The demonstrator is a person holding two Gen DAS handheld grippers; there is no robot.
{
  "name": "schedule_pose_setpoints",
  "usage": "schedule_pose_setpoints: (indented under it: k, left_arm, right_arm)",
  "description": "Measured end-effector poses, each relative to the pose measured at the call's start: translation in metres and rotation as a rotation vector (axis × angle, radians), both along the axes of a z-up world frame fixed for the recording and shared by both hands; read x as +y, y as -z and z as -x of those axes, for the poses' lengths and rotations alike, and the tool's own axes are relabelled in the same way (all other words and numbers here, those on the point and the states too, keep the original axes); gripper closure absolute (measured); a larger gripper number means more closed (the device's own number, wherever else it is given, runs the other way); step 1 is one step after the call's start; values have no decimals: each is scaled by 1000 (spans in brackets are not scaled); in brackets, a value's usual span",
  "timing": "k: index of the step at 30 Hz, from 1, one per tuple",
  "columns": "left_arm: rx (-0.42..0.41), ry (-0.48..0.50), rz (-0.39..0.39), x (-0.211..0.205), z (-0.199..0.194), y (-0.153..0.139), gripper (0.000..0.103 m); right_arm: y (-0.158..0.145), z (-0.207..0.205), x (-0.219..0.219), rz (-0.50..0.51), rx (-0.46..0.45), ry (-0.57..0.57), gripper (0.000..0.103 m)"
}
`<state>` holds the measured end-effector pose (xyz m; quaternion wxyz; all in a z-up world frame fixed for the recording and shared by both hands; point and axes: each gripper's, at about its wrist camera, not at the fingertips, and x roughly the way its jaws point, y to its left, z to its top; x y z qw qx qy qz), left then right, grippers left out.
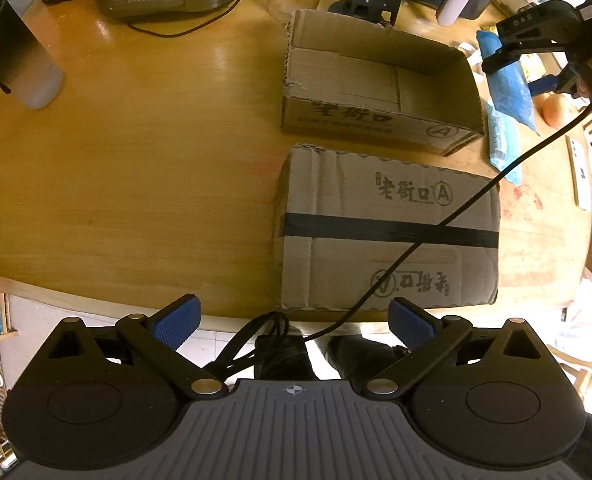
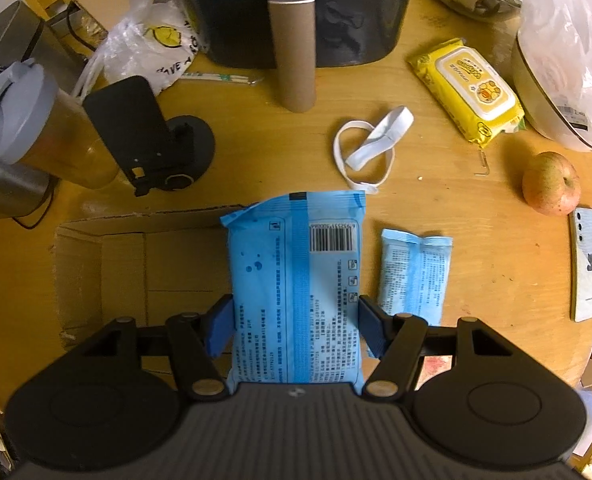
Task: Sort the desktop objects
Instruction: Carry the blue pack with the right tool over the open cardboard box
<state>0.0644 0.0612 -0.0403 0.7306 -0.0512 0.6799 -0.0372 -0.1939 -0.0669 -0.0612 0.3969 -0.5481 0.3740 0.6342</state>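
I see a glossy wooden table (image 1: 136, 160), matt, rough-edged cardboard boxes (image 1: 375, 88), and a smooth, shiny blue plastic wipes pack (image 2: 296, 280).

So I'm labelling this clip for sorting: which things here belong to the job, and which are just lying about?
In the job: right gripper holding large blue pack; open cardboard box; small blue pack; yellow wipes pack.

Lying about: air fryer; apple; tumbler; phone stand.
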Motion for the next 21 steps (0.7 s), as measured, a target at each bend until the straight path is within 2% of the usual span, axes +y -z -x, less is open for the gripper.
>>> schedule_pose_setpoints:
  k: [21]
  left_arm:
    - [3, -12, 3, 24, 1, 3, 0]
  right_arm:
    - [4, 38, -15, 11, 16, -21, 39]
